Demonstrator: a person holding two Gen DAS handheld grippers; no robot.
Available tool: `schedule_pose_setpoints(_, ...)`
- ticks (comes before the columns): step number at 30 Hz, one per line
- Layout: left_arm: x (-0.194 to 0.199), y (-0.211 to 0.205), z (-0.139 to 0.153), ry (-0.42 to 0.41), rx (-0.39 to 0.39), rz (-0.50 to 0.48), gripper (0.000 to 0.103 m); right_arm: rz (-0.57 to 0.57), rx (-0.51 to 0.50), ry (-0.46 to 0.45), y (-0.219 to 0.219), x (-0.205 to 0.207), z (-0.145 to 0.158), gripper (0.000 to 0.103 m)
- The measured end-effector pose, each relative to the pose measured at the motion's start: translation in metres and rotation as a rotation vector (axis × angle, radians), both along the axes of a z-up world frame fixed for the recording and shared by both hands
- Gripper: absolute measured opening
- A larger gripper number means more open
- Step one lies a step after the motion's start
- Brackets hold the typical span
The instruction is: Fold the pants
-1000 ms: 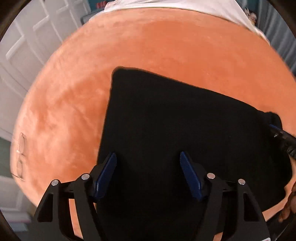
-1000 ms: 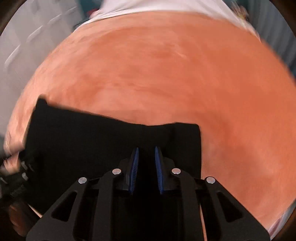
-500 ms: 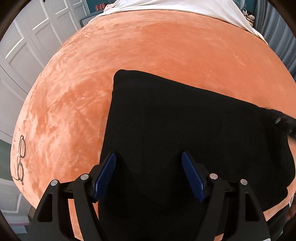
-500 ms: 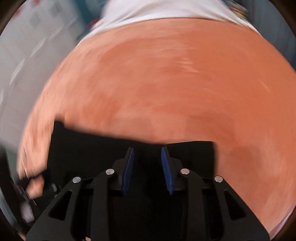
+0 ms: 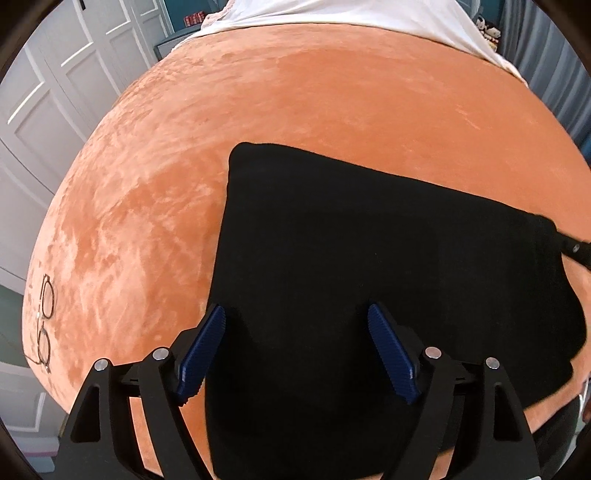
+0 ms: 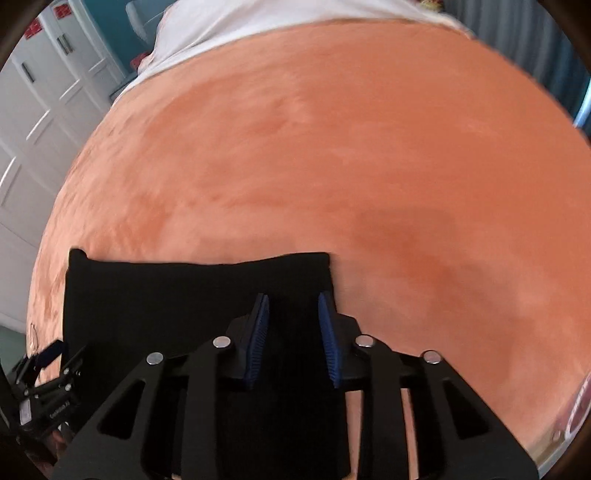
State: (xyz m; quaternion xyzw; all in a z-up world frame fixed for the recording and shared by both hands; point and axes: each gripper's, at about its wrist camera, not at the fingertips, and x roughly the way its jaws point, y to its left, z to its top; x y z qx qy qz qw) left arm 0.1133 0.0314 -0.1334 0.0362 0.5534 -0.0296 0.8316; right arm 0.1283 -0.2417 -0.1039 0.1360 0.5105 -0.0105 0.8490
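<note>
The black pants [image 5: 369, 258] lie folded flat as a rectangle on the orange bedspread [image 5: 295, 103]. My left gripper [image 5: 295, 314] is open wide and empty above the near left part of the pants. In the right wrist view the pants [image 6: 184, 288] fill the lower left. My right gripper [image 6: 293, 299] is open with a moderate gap, over the right end of the pants and holding nothing. The left gripper shows at the left edge of the right wrist view [image 6: 44, 358]. A black part of the right gripper shows at the right edge of the left wrist view [image 5: 576, 251].
A pair of glasses [image 5: 44, 325] lies on the bedspread near its left edge. A white sheet [image 5: 351, 18] covers the far end of the bed. White panelled doors [image 5: 48, 92] stand to the left. The bedspread [image 6: 406, 166] stretches beyond and right of the pants.
My right gripper opened from nearly shut to a moderate gap, let go of the pants' right end and drew back a little. The left gripper stayed open and barely moved.
</note>
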Motion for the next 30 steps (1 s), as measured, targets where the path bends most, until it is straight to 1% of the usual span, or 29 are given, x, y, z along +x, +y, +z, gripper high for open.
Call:
schedule_pose_setpoints(2,-0.011,0.003,0.002,-0.007,-0.033,-0.013,0.077,0.118,0.039,-0.013,0.033,0.002,0.017,0.030)
schedule_pose_setpoints(4,-0.025,0.002,0.002,-0.011,-0.030,-0.022,0.077,0.243,0.059,-0.008,0.068,0.014,0.022,0.031)
schedule_pose_setpoints(6,-0.039,0.001,0.003,-0.020,-0.017,-0.034,0.077,0.356,0.065,0.016,0.113,0.033,0.020,0.031)
schedule_pose_setpoints(7,-0.045,0.001,0.005,-0.021,-0.016,-0.039,0.077,0.414,0.050,0.026,0.141,0.047,0.016,0.031)
schedule_pose_setpoints(8,-0.050,0.002,0.006,-0.021,-0.019,-0.043,0.077,0.458,0.030,0.042,0.161,0.060,0.012,0.031)
schedule_pose_setpoints(9,-0.055,0.003,0.006,-0.020,-0.023,-0.050,0.077,0.494,0.024,0.066,0.175,0.064,0.010,0.032)
schedule_pose_setpoints(11,-0.061,0.006,0.003,-0.011,-0.016,-0.061,0.077,0.552,0.014,0.120,0.213,0.092,-0.009,0.032)
schedule_pose_setpoints(13,-0.060,0.009,-0.001,0.001,-0.005,-0.055,0.078,0.601,-0.086,0.178,0.244,0.110,-0.033,0.043)
schedule_pose_setpoints(14,-0.059,0.011,-0.003,0.006,-0.008,-0.048,0.078,0.620,-0.135,0.198,0.254,0.119,-0.045,0.045)
schedule_pose_setpoints(15,-0.056,0.014,-0.006,0.010,-0.009,-0.038,0.078,0.630,-0.154,0.196,0.260,0.123,-0.047,0.050)
schedule_pose_setpoints(16,-0.053,0.016,-0.008,0.023,-0.021,-0.033,0.080,0.634,-0.161,0.185,0.263,0.125,-0.045,0.057)
schedule_pose_setpoints(18,-0.049,0.021,-0.010,0.037,-0.057,-0.028,0.082,0.589,-0.095,0.142,0.246,0.123,-0.022,0.057)
schedule_pose_setpoints(19,-0.047,0.022,-0.010,0.040,-0.070,-0.028,0.083,0.556,-0.048,0.098,0.232,0.116,-0.007,0.057)
schedule_pose_setpoints(20,-0.046,0.024,-0.011,0.040,-0.074,-0.029,0.083,0.511,-0.012,0.043,0.207,0.101,0.012,0.057)
schedule_pose_setpoints(21,-0.046,0.024,-0.011,0.039,-0.075,-0.032,0.085,0.454,-0.001,-0.002,0.179,0.082,0.026,0.057)
schedule_pose_setpoints(22,-0.046,0.024,-0.012,0.038,-0.075,-0.032,0.085,0.407,0.000,-0.023,0.158,0.068,0.033,0.057)
schedule_pose_setpoints(23,-0.046,0.025,-0.012,0.036,-0.075,-0.031,0.086,0.339,-0.001,-0.036,0.124,0.045,0.038,0.057)
schedule_pose_setpoints(25,-0.046,0.024,-0.013,0.031,-0.065,-0.033,0.087,0.228,-0.024,-0.017,0.074,0.007,0.033,0.057)
schedule_pose_setpoints(27,-0.045,0.021,-0.014,0.031,-0.050,-0.031,0.088,0.120,-0.072,0.074,0.020,-0.033,0.005,0.057)
schedule_pose_setpoints(28,-0.046,0.020,-0.013,0.028,-0.044,-0.028,0.088,0.097,-0.103,0.114,0.008,-0.042,-0.009,0.058)
schedule_pose_setpoints(29,-0.046,0.019,-0.013,0.026,-0.042,-0.030,0.088,0.072,-0.071,0.136,-0.012,-0.058,-0.027,0.067)
schedule_pose_setpoints(30,-0.046,0.016,-0.014,0.031,-0.029,-0.028,0.088,0.034,0.009,0.133,-0.026,-0.068,-0.032,0.077)
